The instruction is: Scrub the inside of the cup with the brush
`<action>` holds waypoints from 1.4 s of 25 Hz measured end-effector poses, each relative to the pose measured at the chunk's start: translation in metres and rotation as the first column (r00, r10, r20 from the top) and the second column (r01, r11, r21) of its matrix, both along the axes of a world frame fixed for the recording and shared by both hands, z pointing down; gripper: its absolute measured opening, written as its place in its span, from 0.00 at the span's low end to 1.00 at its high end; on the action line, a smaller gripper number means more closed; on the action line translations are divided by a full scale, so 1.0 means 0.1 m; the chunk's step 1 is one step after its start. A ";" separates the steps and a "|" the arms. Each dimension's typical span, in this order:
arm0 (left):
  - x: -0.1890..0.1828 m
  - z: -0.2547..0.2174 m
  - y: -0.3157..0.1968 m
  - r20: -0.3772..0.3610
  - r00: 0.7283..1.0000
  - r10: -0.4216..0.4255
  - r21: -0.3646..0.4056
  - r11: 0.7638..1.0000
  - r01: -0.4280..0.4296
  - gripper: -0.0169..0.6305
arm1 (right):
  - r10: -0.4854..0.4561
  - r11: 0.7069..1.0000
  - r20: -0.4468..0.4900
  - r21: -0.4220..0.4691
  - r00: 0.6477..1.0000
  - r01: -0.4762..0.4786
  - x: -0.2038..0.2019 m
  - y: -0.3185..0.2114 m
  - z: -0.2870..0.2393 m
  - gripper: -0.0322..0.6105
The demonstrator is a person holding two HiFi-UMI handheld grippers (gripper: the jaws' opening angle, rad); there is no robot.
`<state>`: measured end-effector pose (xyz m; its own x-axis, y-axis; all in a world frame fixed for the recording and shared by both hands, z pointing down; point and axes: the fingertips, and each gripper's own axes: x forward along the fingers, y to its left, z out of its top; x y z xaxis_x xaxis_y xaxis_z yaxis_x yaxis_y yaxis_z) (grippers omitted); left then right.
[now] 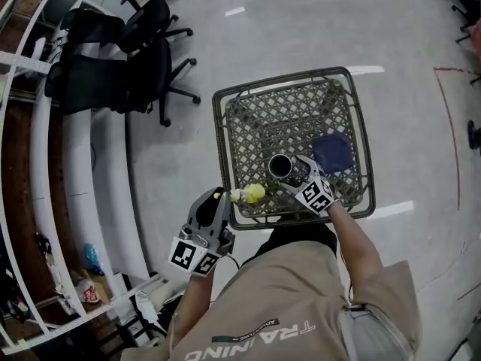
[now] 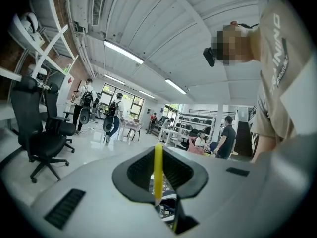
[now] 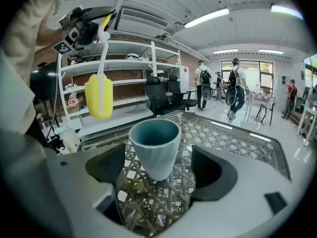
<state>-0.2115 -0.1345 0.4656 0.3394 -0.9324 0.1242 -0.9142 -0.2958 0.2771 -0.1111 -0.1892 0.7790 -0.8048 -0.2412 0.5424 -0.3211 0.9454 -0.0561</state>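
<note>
Fingers (image 3: 212, 172) of the right gripper (image 3: 159, 171) stand spread wide around the cup (image 3: 155, 144). A gap shows on each side, so neither pad touches it. The cup is teal and upright, mouth up, and its base rests on the lattice table (image 3: 233, 133) between the fingertips.

On the left gripper (image 2: 158, 176), the fingers are pressed together on the thin yellow handle of the brush (image 2: 158, 165), which runs up between them. Seen from the right gripper view, the yellow brush head hangs above and to the left of the right fingers. It is clear of the cup and not inside it. In the head view the brush head sits over the table's near edge, just past the left fingertips and near the right ones.

A blue pad (image 1: 333, 153) lies on the table beyond the right fingers, just beside the cup. Black chairs (image 1: 128, 74) stand on the floor well apart from the left fingers.
</note>
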 end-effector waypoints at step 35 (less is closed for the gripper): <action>-0.50 -0.45 -0.02 -0.015 0.998 -0.059 0.056 0.997 0.059 0.11 | -0.167 0.980 -0.001 -0.107 0.986 0.166 -0.53 0.12 -0.46 0.65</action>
